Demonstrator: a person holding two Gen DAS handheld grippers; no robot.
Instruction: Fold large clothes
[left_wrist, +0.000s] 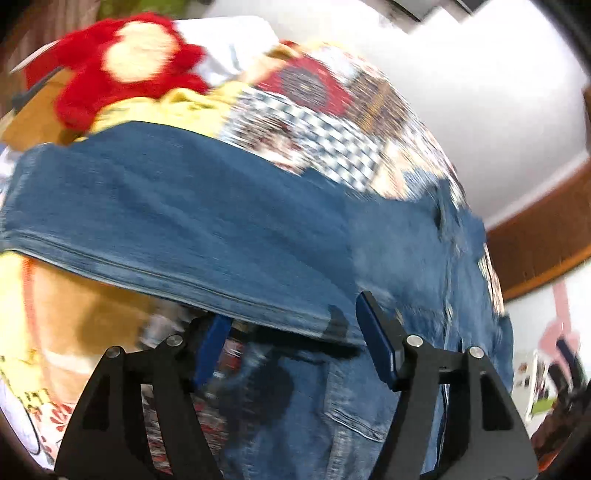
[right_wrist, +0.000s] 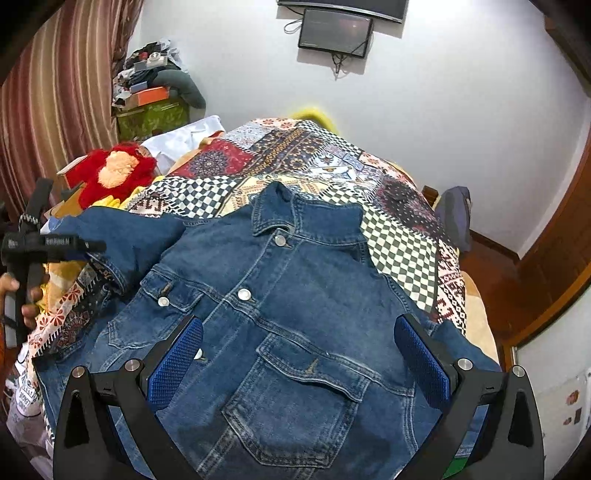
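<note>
While the bed (right_wrist: 406, 236) carries it front-up on a patchwork quilt (right_wrist: 258, 155), the denim jacket (right_wrist: 295, 314) lies mostly flat, one sleeve (left_wrist: 166, 206) raised across the left wrist view; the fold looks barely begun; the left gripper (left_wrist: 291, 332) is spread, sleeve edge between its fingers but unpinched; the right gripper (right_wrist: 299, 354) hovers wide open; next, probably, close on that sleeve.

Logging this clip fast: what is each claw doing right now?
Left claw: open, fingers either side of the denim jacket sleeve edge, not clamped.
Right claw: open, empty, above the jacket front.
</note>
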